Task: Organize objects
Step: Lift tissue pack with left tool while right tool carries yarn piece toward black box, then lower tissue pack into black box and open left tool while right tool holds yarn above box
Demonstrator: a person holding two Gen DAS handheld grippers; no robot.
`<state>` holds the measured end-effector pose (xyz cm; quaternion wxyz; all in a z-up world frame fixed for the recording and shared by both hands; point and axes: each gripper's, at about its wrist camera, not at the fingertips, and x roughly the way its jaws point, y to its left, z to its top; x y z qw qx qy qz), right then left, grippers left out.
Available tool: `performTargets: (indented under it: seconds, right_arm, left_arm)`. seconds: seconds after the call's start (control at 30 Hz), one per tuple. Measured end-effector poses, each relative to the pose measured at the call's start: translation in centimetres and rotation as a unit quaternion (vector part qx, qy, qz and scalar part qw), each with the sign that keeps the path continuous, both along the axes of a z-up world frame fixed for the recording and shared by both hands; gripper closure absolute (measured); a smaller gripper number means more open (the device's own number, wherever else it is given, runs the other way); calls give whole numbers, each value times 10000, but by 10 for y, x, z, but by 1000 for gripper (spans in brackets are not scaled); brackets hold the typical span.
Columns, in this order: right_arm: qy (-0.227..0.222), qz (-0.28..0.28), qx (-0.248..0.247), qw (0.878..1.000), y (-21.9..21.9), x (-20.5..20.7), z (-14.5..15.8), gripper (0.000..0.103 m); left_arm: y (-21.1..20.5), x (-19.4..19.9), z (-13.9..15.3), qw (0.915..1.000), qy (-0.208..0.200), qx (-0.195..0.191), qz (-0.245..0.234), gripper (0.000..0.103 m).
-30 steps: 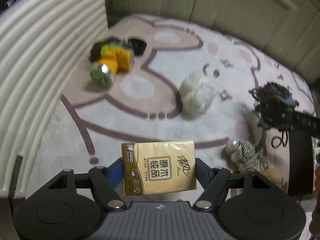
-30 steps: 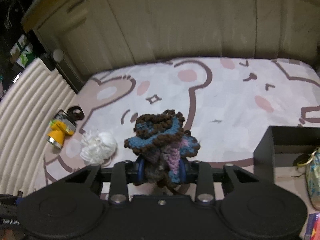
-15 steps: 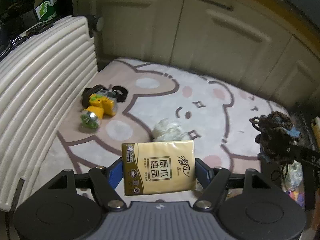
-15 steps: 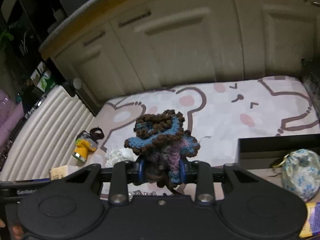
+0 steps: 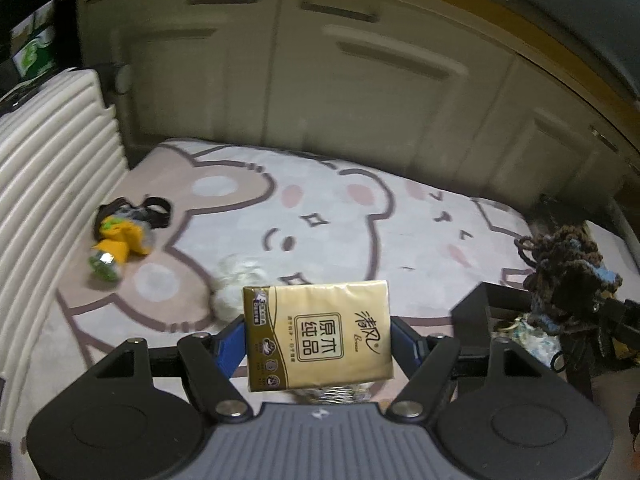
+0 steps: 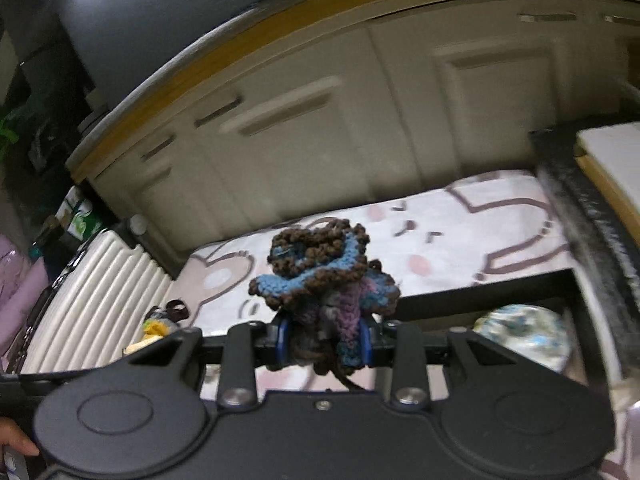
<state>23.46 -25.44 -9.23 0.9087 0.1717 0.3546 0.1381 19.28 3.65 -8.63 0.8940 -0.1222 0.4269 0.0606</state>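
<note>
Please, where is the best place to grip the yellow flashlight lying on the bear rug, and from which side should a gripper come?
Probably from above, jaws closing across the yellow body of the flashlight, between its green-lit head and the black strap. It lies on its side on the rug, so the narrow barrel sides are free. The image is blurred, so details stay uncertain.

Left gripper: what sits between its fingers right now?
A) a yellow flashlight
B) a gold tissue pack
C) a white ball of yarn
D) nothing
B. The left gripper is clamped on the gold tissue pack, its blue pads pressed against both side edges and the printed face toward the camera.
</note>
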Motion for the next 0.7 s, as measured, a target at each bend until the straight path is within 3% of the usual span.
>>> performTargets:
  seconds: [0.3,0.7]
  right_arm:
    - [5,-399,-63,9992,-48,-15,0,69]
    - [96,-690,-192,9974,-95,-35,-4,69]
  left_arm:
    - [-53,14,4,9988,-120,95,-464,30]
    - [-115,23,-2,9943,-60,-356,-999,30]
